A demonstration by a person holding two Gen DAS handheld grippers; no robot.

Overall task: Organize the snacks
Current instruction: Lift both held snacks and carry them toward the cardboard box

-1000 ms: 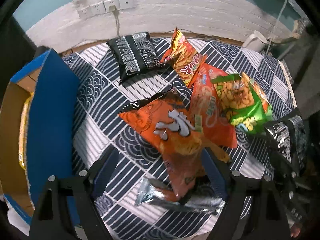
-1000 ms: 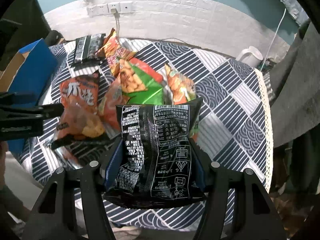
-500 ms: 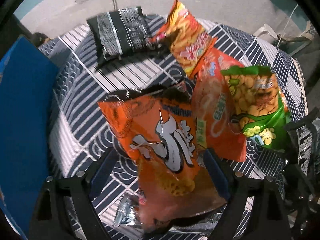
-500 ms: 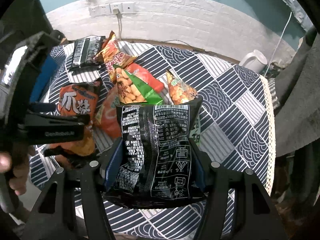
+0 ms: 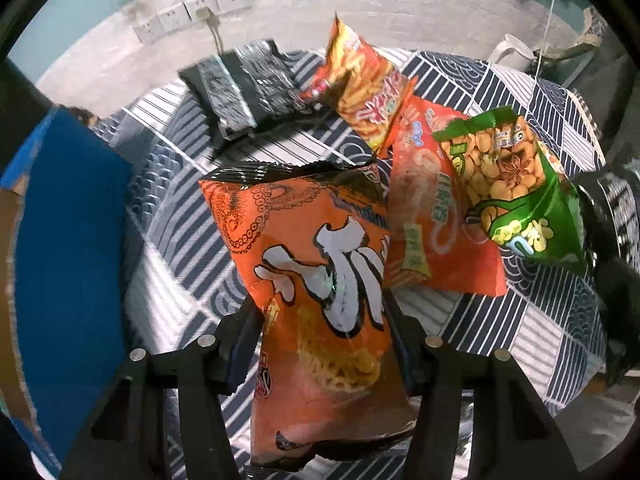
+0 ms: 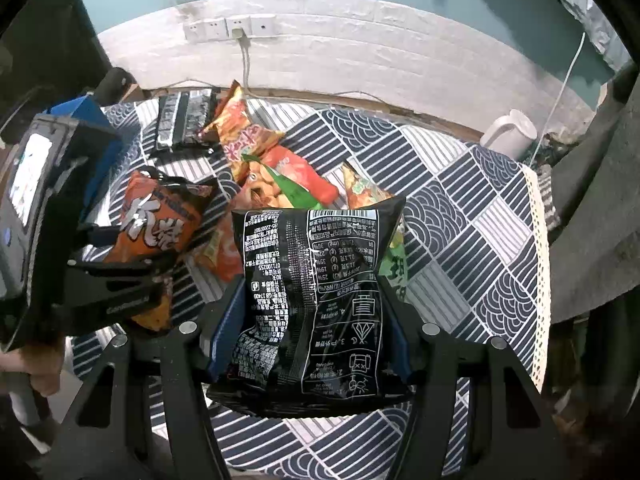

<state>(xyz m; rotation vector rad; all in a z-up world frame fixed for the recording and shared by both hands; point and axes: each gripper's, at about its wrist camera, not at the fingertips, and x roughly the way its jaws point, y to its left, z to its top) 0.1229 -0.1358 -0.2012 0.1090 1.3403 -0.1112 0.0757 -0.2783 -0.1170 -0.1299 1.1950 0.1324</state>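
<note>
white kettle, wall sockets, patterned tablecloth

A black snack bag is showing white printed text upside down, with "GB 17400" legible; an orange snack bag is displaying large white Chinese characters.

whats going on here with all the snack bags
A person is sorting snack bags on a patterned tablecloth, one tool in each hand. The left tool has just been closing and now grips an orange chip bag. The right tool holds a black bag above the cloth. More bags lie in a loose pile behind, including a green peanut bag and another black bag. A blue box stands open at the left edge.
</note>
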